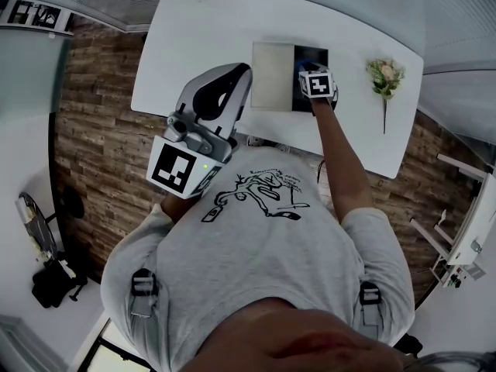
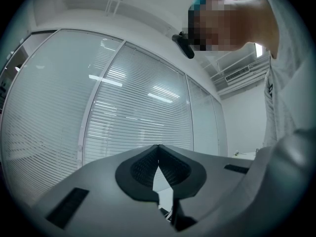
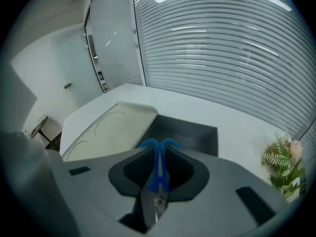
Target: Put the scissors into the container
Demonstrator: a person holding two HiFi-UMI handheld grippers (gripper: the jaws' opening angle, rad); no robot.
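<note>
Two fingers [image 3: 129, 171] of right gripper [image 3: 159, 146] pinch blue-handled scissors [image 3: 158, 174] over open container [image 3: 192, 132] on white worktop [image 3: 237, 125]. Left gripper [image 2: 158, 148]: fingers pressed together, empty, near chest.

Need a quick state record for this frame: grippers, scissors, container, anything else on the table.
left gripper: shut, empty, by the person's shirt
right gripper: shut on scissors, over container's open part
scissors: blue handles, not yet released
container: dark, open; pale lid on its left in head view
table: white; flower sprig right of container
</note>
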